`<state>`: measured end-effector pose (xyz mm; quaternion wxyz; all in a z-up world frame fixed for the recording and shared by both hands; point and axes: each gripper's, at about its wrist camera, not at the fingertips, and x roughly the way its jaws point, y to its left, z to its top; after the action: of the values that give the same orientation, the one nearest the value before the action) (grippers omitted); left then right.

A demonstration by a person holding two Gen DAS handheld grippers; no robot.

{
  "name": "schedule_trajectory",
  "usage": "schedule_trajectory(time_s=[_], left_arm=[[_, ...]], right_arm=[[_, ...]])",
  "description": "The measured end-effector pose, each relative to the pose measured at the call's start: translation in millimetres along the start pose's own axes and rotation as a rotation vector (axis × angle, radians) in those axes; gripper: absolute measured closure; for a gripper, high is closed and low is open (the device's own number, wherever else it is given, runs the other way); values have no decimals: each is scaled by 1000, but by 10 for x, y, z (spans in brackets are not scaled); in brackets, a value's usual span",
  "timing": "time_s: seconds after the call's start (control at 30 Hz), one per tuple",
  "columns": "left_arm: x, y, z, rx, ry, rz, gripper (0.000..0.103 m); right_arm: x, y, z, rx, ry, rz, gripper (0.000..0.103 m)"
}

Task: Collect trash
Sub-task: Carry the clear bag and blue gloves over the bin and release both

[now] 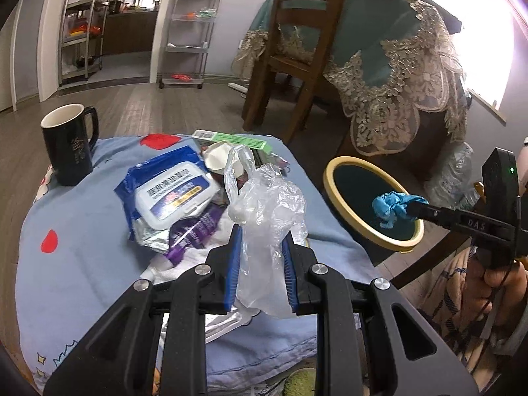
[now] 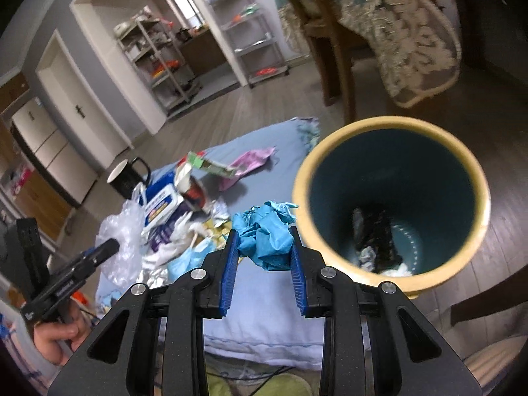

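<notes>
**Left wrist view: both claws loaded**

Left claw (image 1: 260,257) closed partway on a clear bag (image 1: 267,217), pads pressing its sides, above the trash pile (image 1: 184,204) on the blue cloth (image 1: 82,247). Right claw (image 2: 264,254) gripping a crumpled blue glove (image 2: 264,234), held just beside the bin (image 2: 392,204) rim. Dark scraps at the bin's bottom, hard to identify. Mug (image 1: 69,145) beside the pile. Pile's lower items mostly hidden.

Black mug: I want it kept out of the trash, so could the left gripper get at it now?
Probably not right away: the left gripper is shut on a clear plastic bag. The black mug stands apart at the cloth's far left edge, with nothing blocking it.
</notes>
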<state>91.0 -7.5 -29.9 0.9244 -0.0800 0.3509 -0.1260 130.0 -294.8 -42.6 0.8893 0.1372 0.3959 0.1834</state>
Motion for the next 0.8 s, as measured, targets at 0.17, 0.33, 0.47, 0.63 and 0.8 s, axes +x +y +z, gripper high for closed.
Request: schedule_trajectory(time_s=[0.17, 0.33, 0.47, 0.63, 0.8], left_arm=[[57, -138, 101, 18, 8, -28, 80], [115, -308, 275, 45, -5, -56, 80], [153, -435, 432, 50, -19, -78, 80], [257, -656, 597, 51, -28, -126, 80], [503, -996, 658, 90, 2, -182, 80]], right_arm=[[-117, -130, 47, 25, -26, -29, 72], [-191, -225, 91, 40, -48, -42, 72], [-240, -302, 115, 63, -67, -45, 72], [-308, -380, 133, 91, -104, -56, 72], [-358, -485, 151, 126, -136, -82, 72]])
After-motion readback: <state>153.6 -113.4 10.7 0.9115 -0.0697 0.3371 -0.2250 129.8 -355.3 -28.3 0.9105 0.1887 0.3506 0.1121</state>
